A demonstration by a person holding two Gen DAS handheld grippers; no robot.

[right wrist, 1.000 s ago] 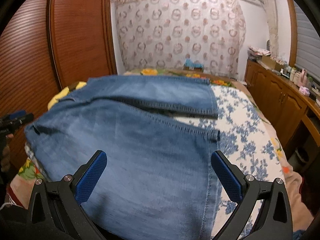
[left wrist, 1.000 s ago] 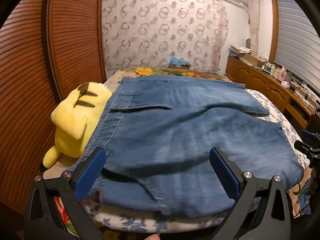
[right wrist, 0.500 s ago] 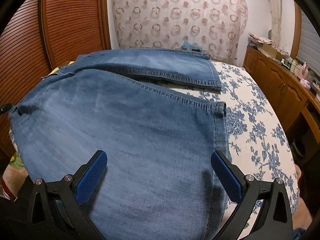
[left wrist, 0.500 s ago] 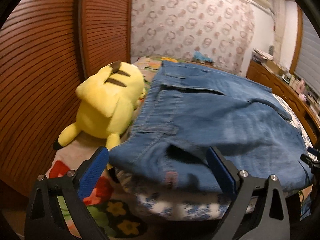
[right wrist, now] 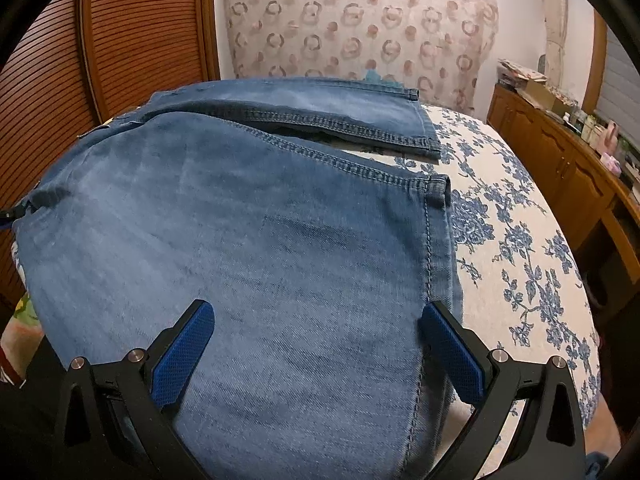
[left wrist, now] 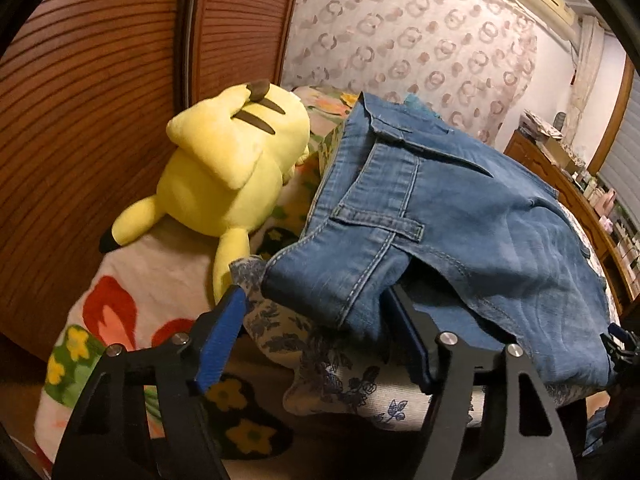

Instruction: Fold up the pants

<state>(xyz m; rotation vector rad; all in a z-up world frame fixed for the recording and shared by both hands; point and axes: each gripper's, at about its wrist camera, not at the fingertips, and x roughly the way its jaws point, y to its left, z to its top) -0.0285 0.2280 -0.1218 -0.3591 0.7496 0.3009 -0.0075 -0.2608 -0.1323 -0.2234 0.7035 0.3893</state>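
Straight ahead of the left gripper (left wrist: 316, 328), between its spread blue-padded jaws, hangs the waistband corner of the faded blue denim pants (left wrist: 460, 216); their long axis runs rightward across the blue-flowered white bedspread (right wrist: 520, 240). Nearer the leg, the right gripper (right wrist: 316, 348) hovers low with jaws spread wide, straddling the hem side seam, pinching nothing.

The left gripper (left wrist: 316, 336) has swung left and closed in on the pants (left wrist: 420, 216) waistband corner. The right gripper (right wrist: 316, 356) has moved nearer, over the leg.
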